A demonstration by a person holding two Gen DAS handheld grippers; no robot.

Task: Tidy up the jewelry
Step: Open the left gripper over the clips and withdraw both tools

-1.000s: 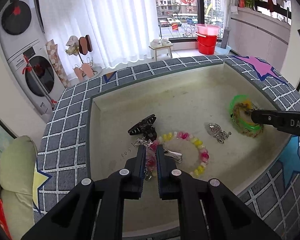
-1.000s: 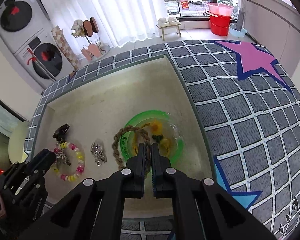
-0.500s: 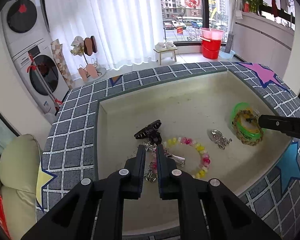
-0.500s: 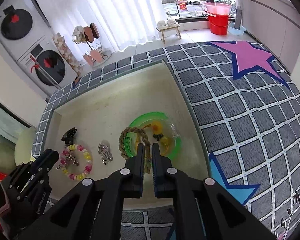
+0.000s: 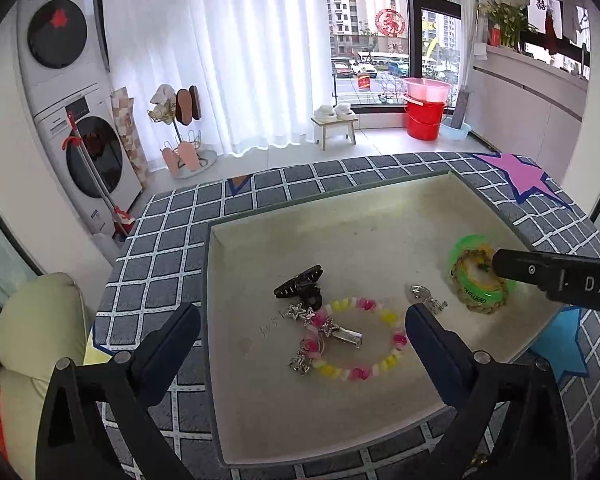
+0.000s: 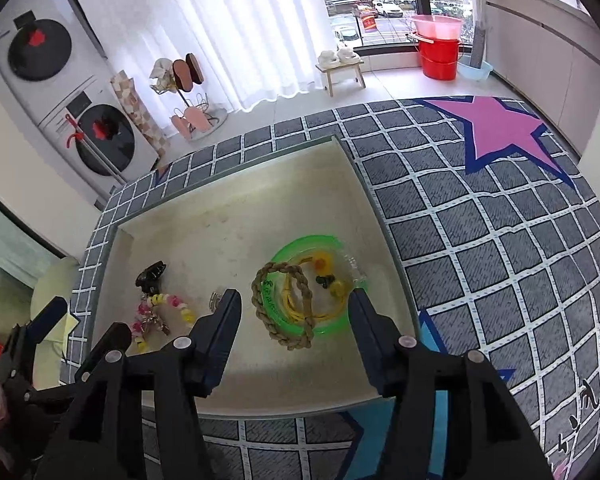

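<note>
Hand-held gripper (image 5: 302,320) spread, "DAS" lettering – right hand-held gripper (image 5: 556,280)

Pink-yellow bead bracelet (image 5: 360,340) flat in tray; braided rope bracelet (image 6: 288,304) draped over green dish (image 6: 312,284) rim.

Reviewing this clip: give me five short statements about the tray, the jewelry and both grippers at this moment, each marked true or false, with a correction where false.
1. The left gripper is open. True.
2. The right gripper is shut on the braided rope bracelet. False: its jaws are spread wide and hold nothing.
3. The beaded bracelet lies inside the tray. True.
4. The black hair claw sits in the green ring dish. False: it lies on the tray floor beside the beaded bracelet.
5. The rope bracelet rests on the green ring dish's rim. True.
</note>
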